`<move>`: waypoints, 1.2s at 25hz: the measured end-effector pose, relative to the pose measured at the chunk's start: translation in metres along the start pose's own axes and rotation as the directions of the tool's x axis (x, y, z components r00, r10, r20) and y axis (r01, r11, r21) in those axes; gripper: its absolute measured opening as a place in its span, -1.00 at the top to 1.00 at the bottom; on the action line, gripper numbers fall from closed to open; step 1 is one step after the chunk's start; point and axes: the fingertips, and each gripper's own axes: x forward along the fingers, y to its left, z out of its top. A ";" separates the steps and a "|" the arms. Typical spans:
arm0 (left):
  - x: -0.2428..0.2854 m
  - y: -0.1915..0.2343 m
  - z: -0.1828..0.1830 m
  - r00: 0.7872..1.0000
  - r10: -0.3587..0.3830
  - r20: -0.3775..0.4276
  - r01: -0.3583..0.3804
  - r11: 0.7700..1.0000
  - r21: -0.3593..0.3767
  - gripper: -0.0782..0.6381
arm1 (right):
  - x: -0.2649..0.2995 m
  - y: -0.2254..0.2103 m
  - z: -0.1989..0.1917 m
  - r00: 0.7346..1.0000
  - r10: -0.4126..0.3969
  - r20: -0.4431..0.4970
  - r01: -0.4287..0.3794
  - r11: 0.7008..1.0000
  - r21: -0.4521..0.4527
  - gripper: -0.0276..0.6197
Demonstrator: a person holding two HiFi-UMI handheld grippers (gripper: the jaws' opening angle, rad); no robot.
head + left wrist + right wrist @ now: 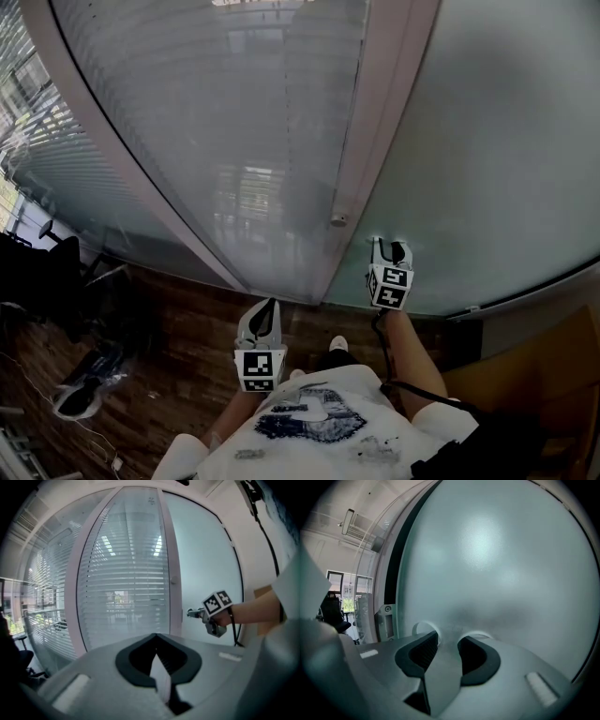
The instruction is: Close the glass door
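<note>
The frosted glass door (487, 169) fills the right of the head view, and a small round knob (338, 221) sits on its pale frame (375, 141). My right gripper (392, 251) is at the glass just right of that frame. In the right gripper view its two dark pads (423, 649) stand apart right at the frosted pane (497, 564), with nothing between them. The door's edge with a metal lock plate (386, 620) is to their left. My left gripper (263, 319) hangs lower and further back, its jaws together and empty.
Left of the frame is a glass panel (234, 141) with blinds behind it. A dark office chair (47, 272) and a bag (89, 384) are on the wood floor (178, 328) at the left. A brown board (553, 375) is at the lower right.
</note>
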 end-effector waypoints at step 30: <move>-0.099 0.002 -0.044 0.998 0.035 -0.061 -0.036 0.999 -0.019 0.77 | 0.005 -0.002 0.004 0.999 -0.016 -0.035 0.017 1.000 0.009 0.49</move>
